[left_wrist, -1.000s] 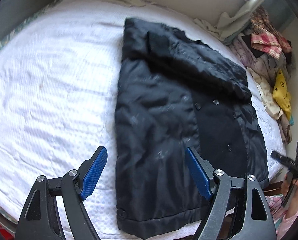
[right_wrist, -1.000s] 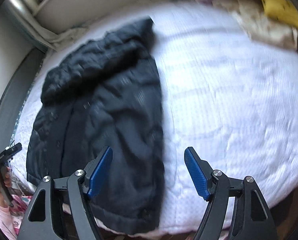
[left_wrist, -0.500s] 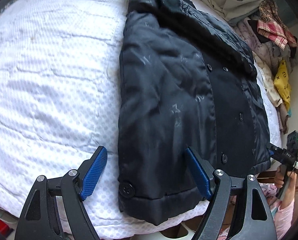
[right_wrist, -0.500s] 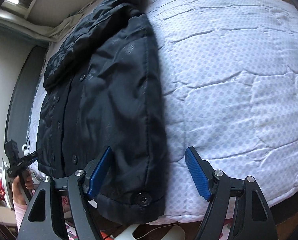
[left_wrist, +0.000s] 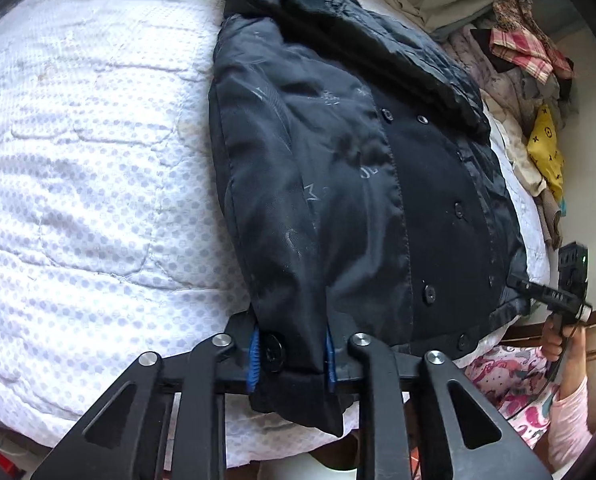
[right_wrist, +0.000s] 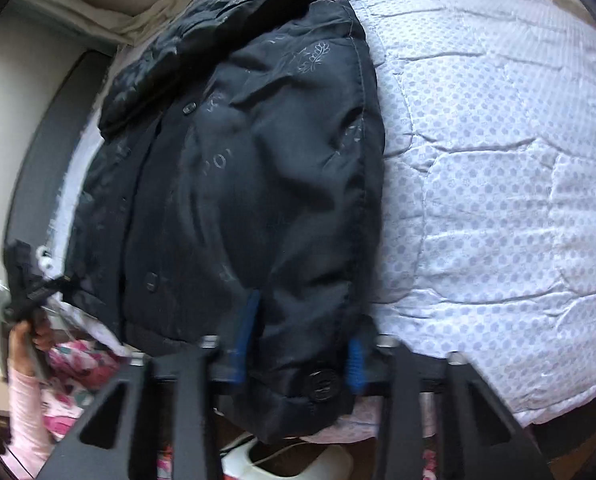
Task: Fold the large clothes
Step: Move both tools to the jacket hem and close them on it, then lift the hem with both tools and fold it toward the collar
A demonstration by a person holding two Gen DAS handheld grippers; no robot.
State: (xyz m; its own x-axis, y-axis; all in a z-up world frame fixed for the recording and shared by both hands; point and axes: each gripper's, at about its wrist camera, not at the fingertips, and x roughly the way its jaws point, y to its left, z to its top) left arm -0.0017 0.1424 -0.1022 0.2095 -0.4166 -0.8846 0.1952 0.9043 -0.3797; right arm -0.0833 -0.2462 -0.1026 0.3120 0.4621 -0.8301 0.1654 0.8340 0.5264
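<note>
One black padded coat (left_wrist: 337, 168) lies on the bed (left_wrist: 90, 168), its hem hanging just over the near edge and its collar toward the far side. It is already doubled lengthwise, the button front showing.

The left claw (left_wrist: 290, 354) is clenched on the hem corner, its blue pads pinching the cloth beside a large button (left_wrist: 273, 351). The right claw (right_wrist: 296, 354) grips the opposite hem corner the same way, with another big button (right_wrist: 321, 380) between its fingers. Two claws, two corners, one coat.

The coat looks puffy and soft, with a slick shell; I'd guess it is bulky rather than heavy and inclined to slide and spring back out of a fold. The stitched hem is the firmest place to hold, so these grips seem sound, provided both layers are caught.

A heap of other clothes (left_wrist: 529, 92) sits at the bed's far side, too jumbled to count.
</note>
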